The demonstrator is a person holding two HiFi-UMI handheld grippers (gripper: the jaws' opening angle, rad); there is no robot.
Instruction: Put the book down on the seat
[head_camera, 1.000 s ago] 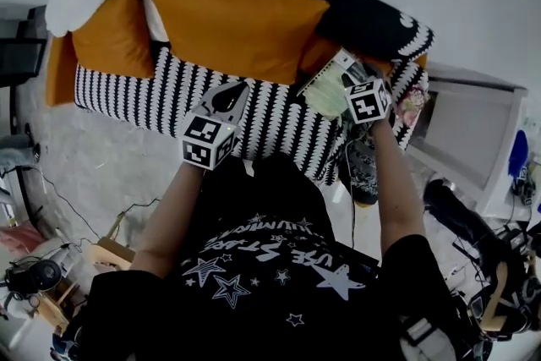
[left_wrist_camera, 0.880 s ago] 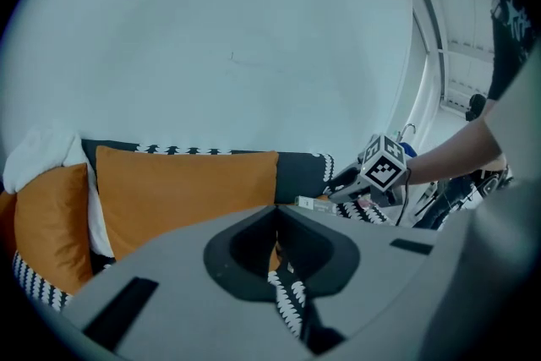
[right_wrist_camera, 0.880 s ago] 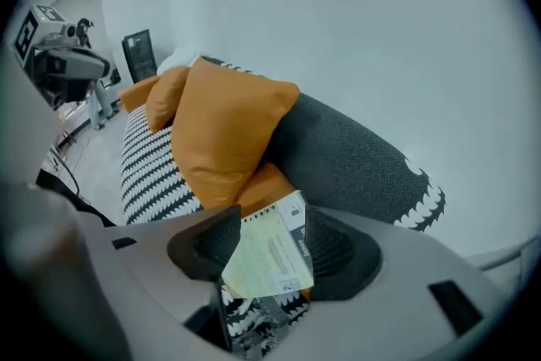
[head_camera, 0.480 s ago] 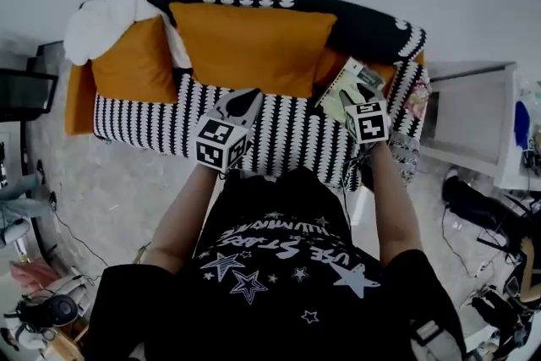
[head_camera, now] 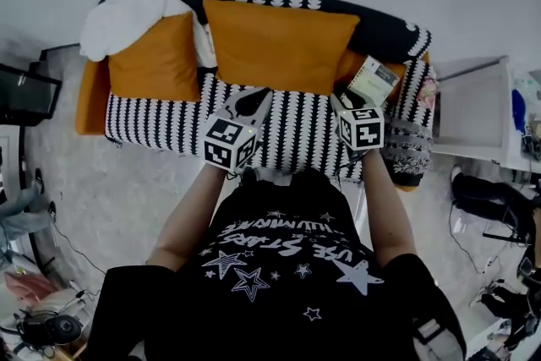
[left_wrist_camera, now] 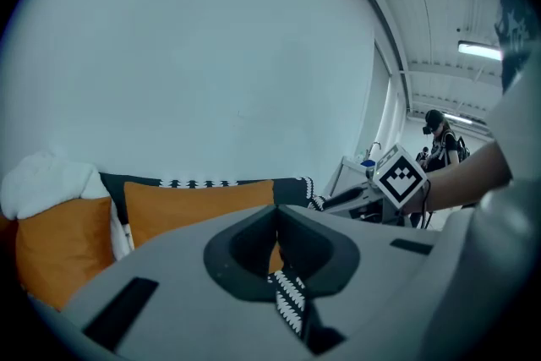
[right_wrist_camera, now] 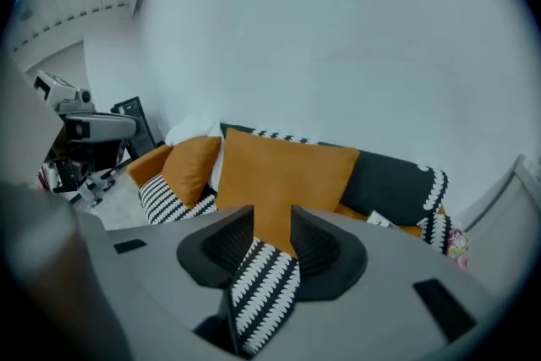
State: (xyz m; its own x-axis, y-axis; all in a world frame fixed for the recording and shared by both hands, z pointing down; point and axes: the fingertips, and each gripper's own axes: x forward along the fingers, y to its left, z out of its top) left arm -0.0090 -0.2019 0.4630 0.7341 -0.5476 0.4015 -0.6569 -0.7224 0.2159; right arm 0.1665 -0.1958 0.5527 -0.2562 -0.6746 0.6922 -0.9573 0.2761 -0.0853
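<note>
— Can anything be read here?
— The person's black shirt [head_camera: 254,300] carries white lettering that is upside down in the head view. One line seems to read "USE STARS"; the line beside it cannot be made out.
— And the book [head_camera: 373,80]?
— Its cover print is too small to read.

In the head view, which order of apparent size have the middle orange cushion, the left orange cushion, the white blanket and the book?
1. middle orange cushion
2. left orange cushion and white blanket: about alike, not ranked
3. book, smallest
</note>
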